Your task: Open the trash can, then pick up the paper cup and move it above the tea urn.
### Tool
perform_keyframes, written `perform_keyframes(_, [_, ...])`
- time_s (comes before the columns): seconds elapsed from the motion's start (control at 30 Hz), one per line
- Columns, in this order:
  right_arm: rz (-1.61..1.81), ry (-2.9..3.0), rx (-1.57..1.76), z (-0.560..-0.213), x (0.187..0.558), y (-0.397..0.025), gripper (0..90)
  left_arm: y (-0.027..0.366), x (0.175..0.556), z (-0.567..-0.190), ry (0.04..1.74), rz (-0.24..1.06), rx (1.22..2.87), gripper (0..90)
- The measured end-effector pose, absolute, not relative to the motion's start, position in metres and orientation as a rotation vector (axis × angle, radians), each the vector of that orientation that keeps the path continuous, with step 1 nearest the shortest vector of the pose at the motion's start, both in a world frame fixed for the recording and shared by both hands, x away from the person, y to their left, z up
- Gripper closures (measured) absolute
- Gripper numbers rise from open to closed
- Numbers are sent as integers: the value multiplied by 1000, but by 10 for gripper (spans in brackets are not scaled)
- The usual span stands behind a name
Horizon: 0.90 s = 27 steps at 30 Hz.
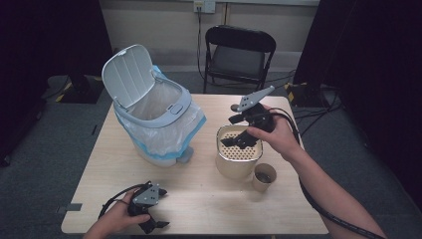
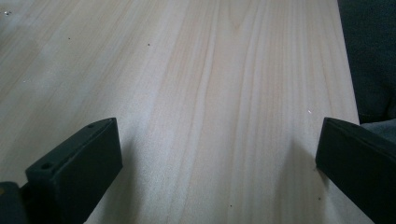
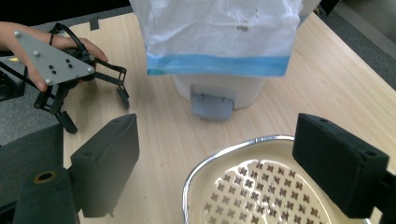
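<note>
Apparently right gripper (image 1: 238, 141), jaws apart, above perforated container (image 1: 239, 160).

We count one lidded bin (image 1: 154, 117), one perforated cream container (image 1: 239, 158), one small cup (image 1: 263, 177), one folding chair (image 1: 238, 55) and two grippers.

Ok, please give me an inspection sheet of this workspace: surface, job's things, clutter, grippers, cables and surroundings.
Surface: pale wood table, bare at the front.
Job's things: cream strainer pot with perforated insert; small cup touching it; pedal bin, lid up, white bag with blue band.
Clutter: nothing seen.
Grippers: right hand-held gripper open above the pot's insert; left hand-held gripper open, low at the table's front edge.
Cables: one black cable trails along the right forearm; one loops by the left hand.
Surroundings: folding chair behind the table, grey floor, dark curtains.
</note>
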State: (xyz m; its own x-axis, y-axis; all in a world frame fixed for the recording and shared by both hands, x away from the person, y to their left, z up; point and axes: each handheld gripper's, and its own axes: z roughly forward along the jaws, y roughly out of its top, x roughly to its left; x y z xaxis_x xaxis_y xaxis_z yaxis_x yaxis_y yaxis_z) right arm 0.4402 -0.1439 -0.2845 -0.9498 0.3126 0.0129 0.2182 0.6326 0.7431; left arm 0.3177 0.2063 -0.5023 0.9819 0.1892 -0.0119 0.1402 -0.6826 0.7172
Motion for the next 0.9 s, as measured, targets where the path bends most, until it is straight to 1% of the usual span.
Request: perform_keyframes(0.9, [1227,2716,567,-329,416,-214,145,206,317,-503,238,82,2324,0])
